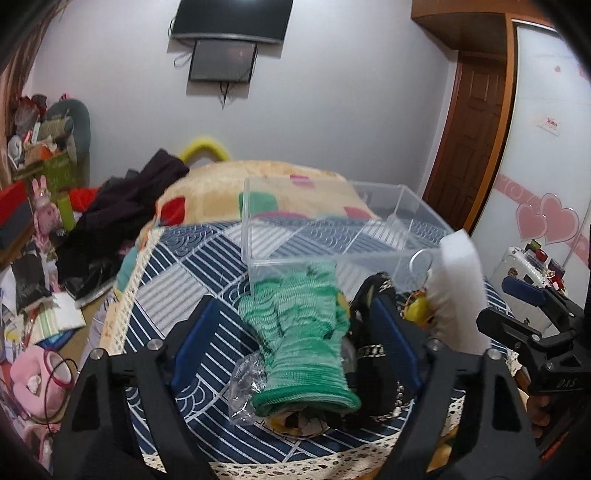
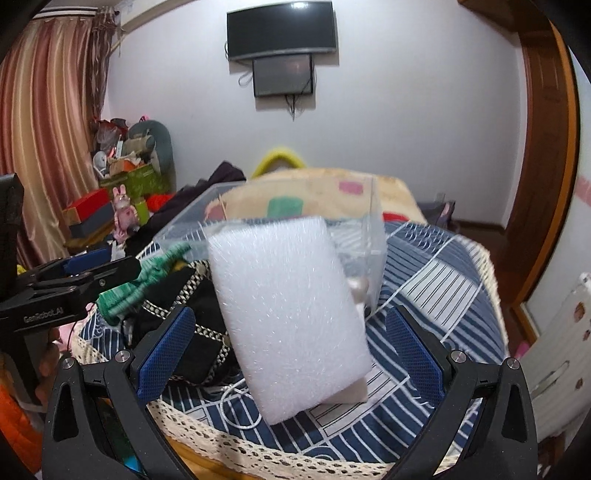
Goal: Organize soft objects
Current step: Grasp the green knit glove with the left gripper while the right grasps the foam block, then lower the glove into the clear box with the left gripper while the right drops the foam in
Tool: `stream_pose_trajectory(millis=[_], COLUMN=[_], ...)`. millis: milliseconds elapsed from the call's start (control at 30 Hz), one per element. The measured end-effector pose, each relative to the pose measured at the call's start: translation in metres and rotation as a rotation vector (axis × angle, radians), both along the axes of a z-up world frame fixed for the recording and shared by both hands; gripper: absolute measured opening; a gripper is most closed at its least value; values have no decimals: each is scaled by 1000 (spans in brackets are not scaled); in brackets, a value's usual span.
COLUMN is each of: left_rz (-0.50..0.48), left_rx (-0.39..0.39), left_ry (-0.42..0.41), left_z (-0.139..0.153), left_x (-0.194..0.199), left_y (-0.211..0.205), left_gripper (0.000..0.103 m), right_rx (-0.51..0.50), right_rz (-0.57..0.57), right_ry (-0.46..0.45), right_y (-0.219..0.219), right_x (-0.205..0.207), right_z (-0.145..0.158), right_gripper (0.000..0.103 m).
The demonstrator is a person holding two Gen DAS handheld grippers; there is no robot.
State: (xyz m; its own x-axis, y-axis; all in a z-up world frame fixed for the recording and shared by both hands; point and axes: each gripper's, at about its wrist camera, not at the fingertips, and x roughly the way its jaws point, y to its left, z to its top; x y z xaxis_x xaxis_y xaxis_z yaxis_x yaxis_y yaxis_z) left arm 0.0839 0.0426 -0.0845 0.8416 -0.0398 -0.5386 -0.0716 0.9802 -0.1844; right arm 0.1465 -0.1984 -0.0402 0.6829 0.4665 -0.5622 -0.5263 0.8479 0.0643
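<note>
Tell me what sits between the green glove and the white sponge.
In the left wrist view, a black gold-trimmed cloth lies between the green glove and the white sponge, with something yellow beside it.

Both views are evenly and fairly dimly lit by soft indoor light with a cool, bluish cast; no lamp shows. Shadows are faint and diffuse. Fisheye distortion bends the door frame (image 1: 476, 122) and curtain (image 2: 44, 147), and black vignetting fills the corners. The white foam block (image 2: 291, 321) is smeared with motion blur, as is the clear plastic box (image 1: 332, 225). The wall-mounted screen (image 2: 282, 29) carries a slight pale reflection. Fine detail looks grainy and soft.
</note>
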Motion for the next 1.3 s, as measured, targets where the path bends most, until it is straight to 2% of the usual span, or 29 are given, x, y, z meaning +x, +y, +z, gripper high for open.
stream_pose_trajectory(millis=[100,233,300,367,433,533,600,1000,1300], left_rz=[-18,-40,-51,-60,-72,-61,-52,-19,-1], left_rx=[-19,-44,-54,-56,-51,-33,-30,-14,9], left_ry=[29,65,61,48,39,35,31,-75,-137], left_z=[-7,-17,-19,-18,-16,-15,-13,23,51], left_x=[7,14,14,12,10,8,4,-22,-10], left_y=[2,4,4,2,0,-3,-2,5,12], left_gripper=[71,48,40,33,27,22,20,19,19], right_rx=[5,4,13,23,35,62,70,70,82], right_rz=[10,9,9,16,31,37,39,-24,-62], right_ry=[36,60,69,77,92,116,114,-29,-112], right_y=[3,5,4,5,3,3,1,-11,-17], right_x=[7,16,19,21,21,23,22,3,10], right_z=[-5,-10,-11,-11,-12,-13,-12,25,52], right_gripper=[103,103,102,98,83,82,82,82,82])
